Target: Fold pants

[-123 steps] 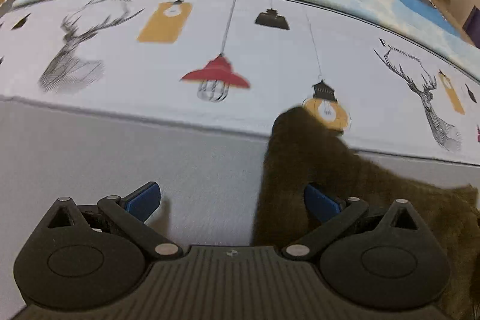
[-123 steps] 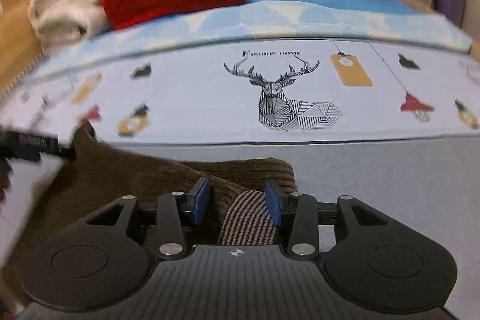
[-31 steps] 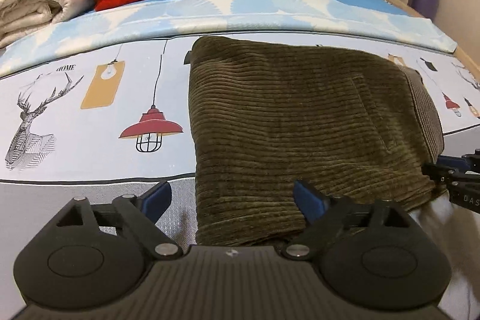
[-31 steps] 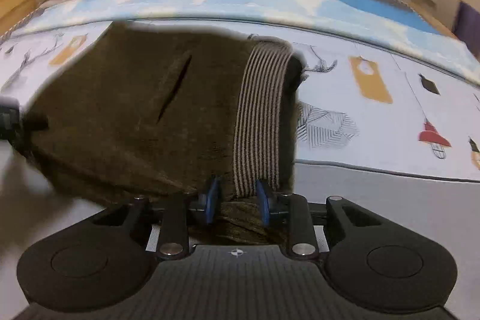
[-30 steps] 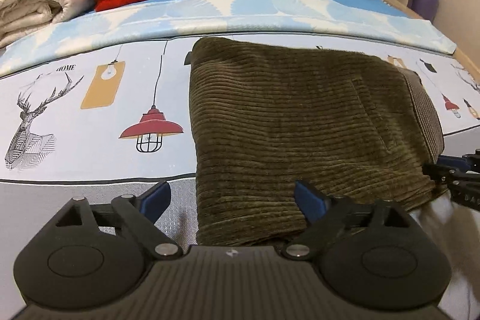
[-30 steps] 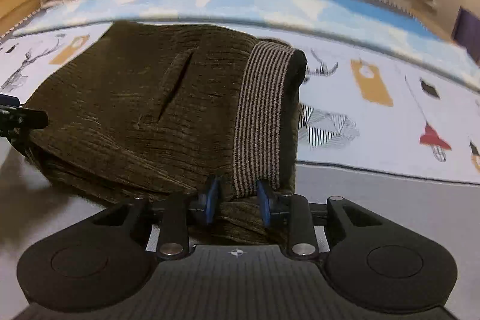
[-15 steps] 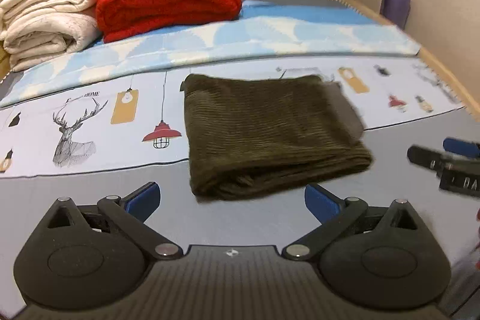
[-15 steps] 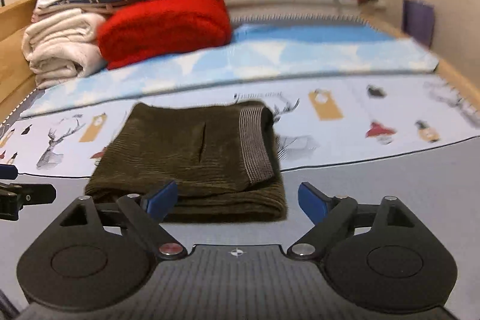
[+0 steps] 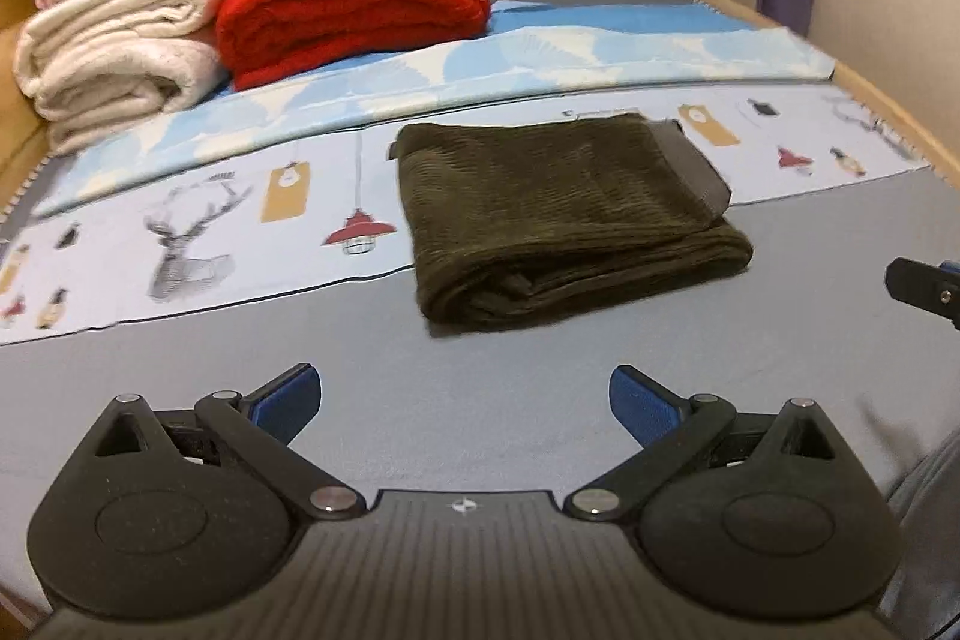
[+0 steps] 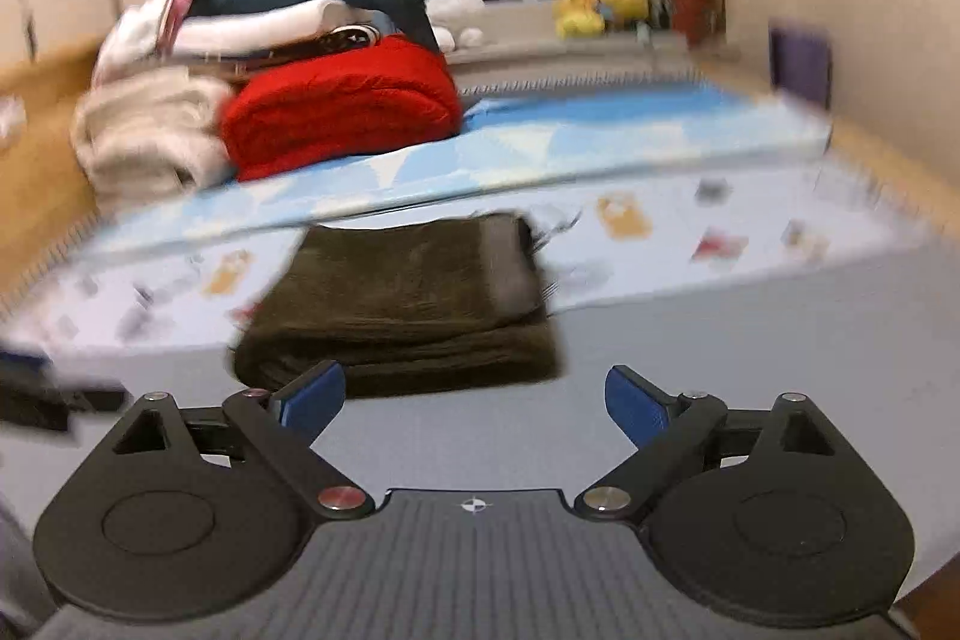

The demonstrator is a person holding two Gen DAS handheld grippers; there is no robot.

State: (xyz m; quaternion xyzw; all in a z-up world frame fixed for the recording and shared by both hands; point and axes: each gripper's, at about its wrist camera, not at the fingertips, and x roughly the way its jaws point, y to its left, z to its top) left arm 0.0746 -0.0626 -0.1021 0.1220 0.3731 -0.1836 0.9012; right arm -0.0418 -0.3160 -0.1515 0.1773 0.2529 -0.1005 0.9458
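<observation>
Jaws spread wide on both grippers (nothing held), folded pants (image 9: 558, 214) on printed bedsheet (image 9: 198, 220).

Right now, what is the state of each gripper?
Left gripper: open, holding nothing.
Right gripper: open, holding nothing; the pants lie folded ahead.

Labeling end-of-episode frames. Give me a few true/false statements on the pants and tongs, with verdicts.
1. The pants lie folded in a compact stack on the bed. True.
2. The left tongs are shut on the pants. False: they are open, short of the pants and touching nothing.
3. The right tongs are open and empty. True.
4. The pants sit on top of the red blanket. False: the blanket lies further back, apart from them.
5. The striped waistband is on the stack's right side. True.
</observation>
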